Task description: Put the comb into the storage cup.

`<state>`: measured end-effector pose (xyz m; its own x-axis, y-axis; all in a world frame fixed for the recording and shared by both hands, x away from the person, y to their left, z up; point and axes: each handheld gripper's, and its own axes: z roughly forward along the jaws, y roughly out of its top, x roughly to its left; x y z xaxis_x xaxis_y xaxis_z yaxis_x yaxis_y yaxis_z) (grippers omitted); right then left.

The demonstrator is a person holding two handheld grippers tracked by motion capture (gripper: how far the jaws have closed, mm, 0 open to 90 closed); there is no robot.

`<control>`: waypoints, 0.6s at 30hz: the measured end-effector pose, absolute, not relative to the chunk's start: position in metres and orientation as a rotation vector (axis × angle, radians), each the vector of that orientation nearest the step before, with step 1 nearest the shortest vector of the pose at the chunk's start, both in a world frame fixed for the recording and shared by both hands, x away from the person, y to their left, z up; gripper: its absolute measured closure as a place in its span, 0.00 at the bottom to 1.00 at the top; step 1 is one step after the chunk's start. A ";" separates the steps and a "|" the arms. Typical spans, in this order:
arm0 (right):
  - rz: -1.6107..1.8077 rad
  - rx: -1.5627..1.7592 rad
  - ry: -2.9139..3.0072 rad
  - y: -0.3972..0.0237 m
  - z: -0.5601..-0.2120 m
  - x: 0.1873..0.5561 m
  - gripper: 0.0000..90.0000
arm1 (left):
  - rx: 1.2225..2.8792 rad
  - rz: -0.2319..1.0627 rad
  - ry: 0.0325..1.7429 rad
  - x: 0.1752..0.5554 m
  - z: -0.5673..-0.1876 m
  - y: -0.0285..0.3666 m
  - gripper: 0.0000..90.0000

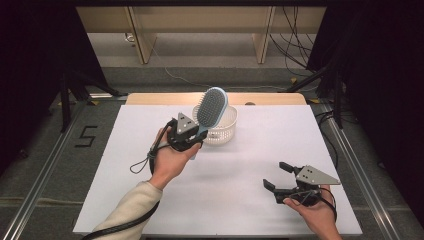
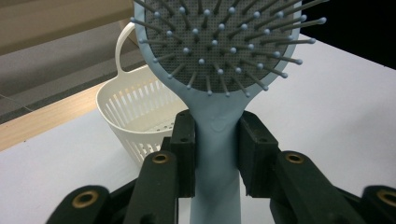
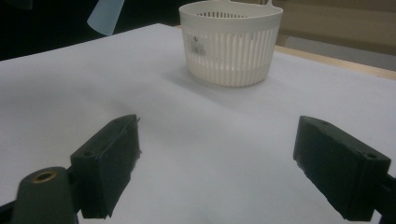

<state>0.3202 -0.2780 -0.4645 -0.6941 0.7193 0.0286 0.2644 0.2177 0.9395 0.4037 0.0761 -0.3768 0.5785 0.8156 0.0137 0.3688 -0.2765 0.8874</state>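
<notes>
Hairbrush held up beside the basket

The left hand-held gripper pinched the hairbrush by its handle, head raised just beyond it over the basket, likely for dropping in; the right hand-held gripper rested spread on the bench.

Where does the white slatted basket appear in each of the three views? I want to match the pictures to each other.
High view: the white slatted basket stands at centre, just behind the hairbrush held by the left gripper.
Left gripper view: left of centre, behind the brush handle.
Right gripper view: top centre, beyond the open jaws.
Shared landmark: the white table sheet.
</notes>
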 end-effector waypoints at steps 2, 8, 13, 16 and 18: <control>1.479 0.910 2.083 -0.278 -0.464 0.320 0.17 | 1.869 0.602 0.959 0.404 -0.376 0.076 0.77; 1.480 0.904 2.085 -0.278 -0.464 0.320 0.17 | 1.863 0.601 0.961 0.406 -0.376 0.076 0.77; 1.481 0.904 2.086 -0.278 -0.464 0.320 0.17 | 1.862 0.600 0.962 0.407 -0.376 0.076 0.77; 1.479 0.903 2.087 -0.278 -0.464 0.320 0.17 | 1.857 0.600 0.963 0.407 -0.376 0.075 0.77; 1.480 0.903 2.087 -0.278 -0.464 0.320 0.17 | 1.853 0.600 0.964 0.408 -0.375 0.075 0.77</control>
<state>0.3203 -0.2779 -0.4644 -0.6982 0.7154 0.0272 0.2625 0.2205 0.9394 0.4079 0.0754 -0.3753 0.5726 0.8198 0.0032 0.3652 -0.2586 0.8943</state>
